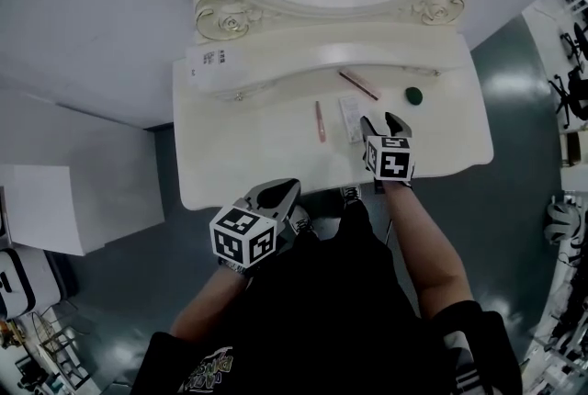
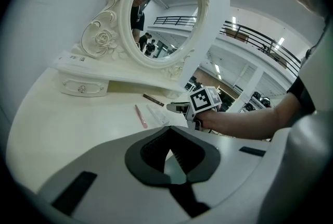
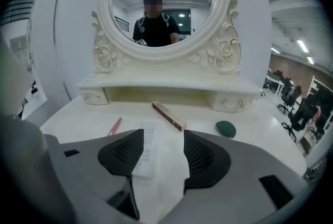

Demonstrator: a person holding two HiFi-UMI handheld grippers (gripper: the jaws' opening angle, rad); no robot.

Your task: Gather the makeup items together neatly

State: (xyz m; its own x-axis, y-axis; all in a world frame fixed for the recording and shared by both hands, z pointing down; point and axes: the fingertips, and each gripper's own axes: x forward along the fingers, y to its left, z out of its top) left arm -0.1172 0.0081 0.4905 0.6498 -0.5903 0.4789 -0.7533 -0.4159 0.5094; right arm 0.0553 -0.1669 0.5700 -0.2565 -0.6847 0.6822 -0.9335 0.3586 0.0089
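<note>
Four makeup items lie on the white dressing table (image 1: 239, 154), all ahead of the right gripper (image 3: 162, 137). Its jaws are spread wide over the tabletop and grip nothing. The white flat packet (image 3: 145, 149) is closest: it lies just in front of the gripper's left jaw, and its near end reaches into the gap between the jaws. Farther ahead, past the packet's far end, the brown stick (image 3: 169, 116) lies at a slant near the raised shelf under the mirror (image 3: 161, 4). The pink pencil (image 3: 114, 125) is ahead and off to this gripper's left, apart from the packet. The small green item (image 3: 226, 128) sits ahead and to its right, well apart from the others.

The left gripper (image 2: 169, 132) hangs at the table's front edge with its jaw tips closed together and nothing between them. All the items lie well ahead of it and to its right.
</note>
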